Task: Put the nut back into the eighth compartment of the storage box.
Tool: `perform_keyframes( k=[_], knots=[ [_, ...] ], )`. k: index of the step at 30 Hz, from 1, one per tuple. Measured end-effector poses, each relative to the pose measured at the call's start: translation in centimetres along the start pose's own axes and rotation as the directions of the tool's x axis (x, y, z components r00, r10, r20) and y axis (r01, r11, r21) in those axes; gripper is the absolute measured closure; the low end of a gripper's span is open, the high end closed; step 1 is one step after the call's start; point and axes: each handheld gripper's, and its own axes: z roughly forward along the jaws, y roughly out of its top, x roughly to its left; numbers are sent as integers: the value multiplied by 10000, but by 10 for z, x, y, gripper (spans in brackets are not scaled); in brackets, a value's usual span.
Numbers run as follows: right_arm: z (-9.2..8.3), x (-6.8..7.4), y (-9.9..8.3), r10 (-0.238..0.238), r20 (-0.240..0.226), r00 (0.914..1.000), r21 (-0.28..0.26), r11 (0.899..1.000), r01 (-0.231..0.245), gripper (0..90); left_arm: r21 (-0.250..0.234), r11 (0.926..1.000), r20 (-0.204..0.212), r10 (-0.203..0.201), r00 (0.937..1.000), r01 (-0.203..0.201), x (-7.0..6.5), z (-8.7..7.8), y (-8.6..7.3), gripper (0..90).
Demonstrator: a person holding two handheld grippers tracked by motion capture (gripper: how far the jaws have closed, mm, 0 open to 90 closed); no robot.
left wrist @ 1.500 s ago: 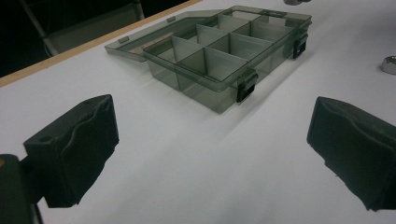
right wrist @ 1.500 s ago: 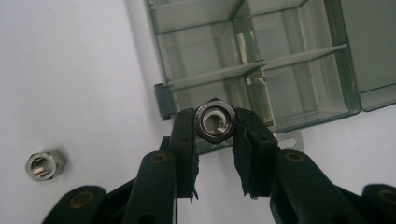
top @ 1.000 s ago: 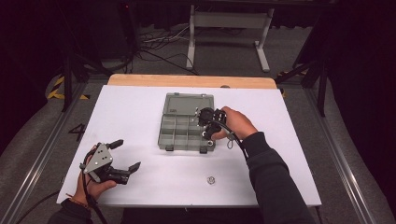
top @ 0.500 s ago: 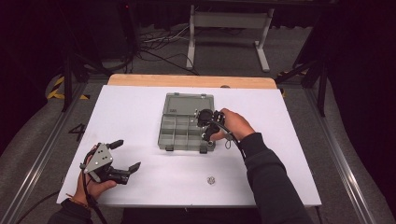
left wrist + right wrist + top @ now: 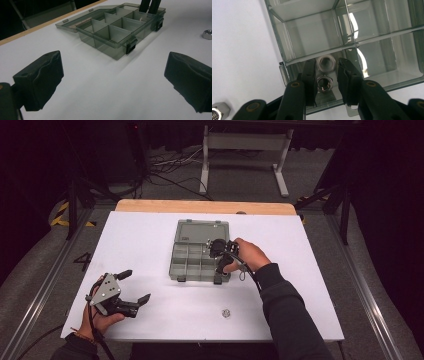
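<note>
Your right gripper (image 5: 326, 82) sits low in frame, jaws dipped into the box's (image 5: 192, 251) corner compartment, a nut (image 5: 324, 83) between them. Jaws look slightly apart, nut seemingly not pinched, resting on the compartment floor beside a white ring (image 5: 326, 62). Open a touch more and lift straight up so you don't drag it out. Left gripper (image 5: 131, 289), lower left of the high view, jaws wide apart, idle over the desk (image 5: 150, 235). Another nut (image 5: 225, 312) lies loose, bottom centre.

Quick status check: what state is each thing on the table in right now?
Organizer box: lid open, lying flat behind it.
Left tongs: open, holding nothing.
Right tongs: inside a corner compartment, jaws apart around a nut, not clamping it.
Loose nut: lying on the table, untouched.
</note>
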Motion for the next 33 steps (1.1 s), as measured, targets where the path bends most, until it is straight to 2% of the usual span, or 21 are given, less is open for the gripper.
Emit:
perform_keyframes(
  k=[4, 7, 11, 13, 14, 15, 18, 21, 24, 30, 33],
  knots=[
    [-8, 1, -5, 98, 199, 9998, -368, 9993, -90, 647, -20, 10000, 8, -9, 10000, 9, 0, 0, 0, 30],
    [-18, 6, -12, 123, 231, 9997, -886, 9960, -102, 623, 44, 10000, 35, 0, 10000, 0, 0, 1, 0, 30],
    [-25, 13, -20, 84, 348, 9994, -1220, 9925, -41, 609, 72, 10000, 66, 32, 10000, -32, -1, 1, 0, 30],
    [-31, 25, -31, -55, 434, 9990, -1579, 9874, 123, 575, 64, 10000, 12, 31, 10000, -31, -1, 1, 0, 30],
    [-31, 25, -31, -55, 434, 9990, -1579, 9874, 123, 575, 64, 10000, 12, 31, 10000, -31, -1, 1, 0, 30],
    [-35, 34, -39, -124, 603, 9981, -1739, 9845, 228, 540, 71, 10000, 22, 15, 10000, -15, -1, 1, 0, 30],
    [-40, 48, -50, -269, 773, 9966, -1929, 9803, 414, 530, 83, 10000, -14, 28, 10000, -28, -1, 2, 0, 30],
    [-43, 54, -56, -440, 888, 9951, -2045, 9769, 614, 512, 122, 9999, 4, 29, 10000, -29, -1, 2, 0, 30],
    [-49, 69, -68, -622, 1043, 9926, -2352, 9682, 854, 486, 133, 9999, -11, 37, 10000, -37, -1, 2, 0, 30],
    [-49, 87, -80, -917, 989, 9909, -2304, 9666, 1125, 457, 175, 9998, -15, 71, 10000, -71, -1, 2, 0, 30],
    [-43, 94, -83, -1130, 894, 9896, -2106, 9689, 1297, 452, 160, 9998, -10, 67, 10000, -67, -1, 2, 0, 30]
  ],
)
